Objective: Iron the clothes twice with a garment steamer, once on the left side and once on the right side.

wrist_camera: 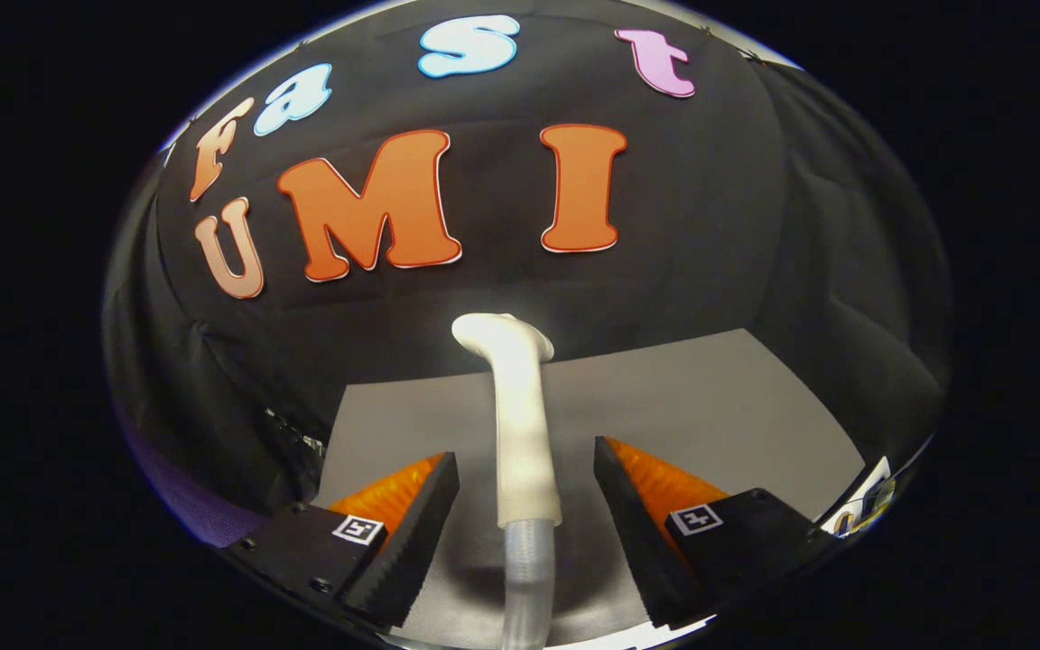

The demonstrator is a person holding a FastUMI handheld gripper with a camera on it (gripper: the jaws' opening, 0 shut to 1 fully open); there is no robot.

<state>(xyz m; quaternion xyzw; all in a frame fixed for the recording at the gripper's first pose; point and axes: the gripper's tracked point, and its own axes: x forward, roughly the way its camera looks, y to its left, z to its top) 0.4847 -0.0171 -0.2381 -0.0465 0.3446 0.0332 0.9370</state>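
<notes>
A white garment steamer wand (520, 424) runs straight ahead between my fingers, its bent head (500, 332) at the far end, beyond the fingertips. A clear ribbed hose (529, 578) leaves its near end, low between the fingers. My gripper (527, 451) is open, with one finger on each side of the wand and a small gap on both sides, so neither finger touches it. The wand lies over a grey tabletop (710, 406).
The grey tabletop reaches to the black cloth wall behind the steamer head. A small white and yellow object (863, 510) sits at the table's near right corner, partly cut off. Dark cloth folds hang to the left of the table.
</notes>
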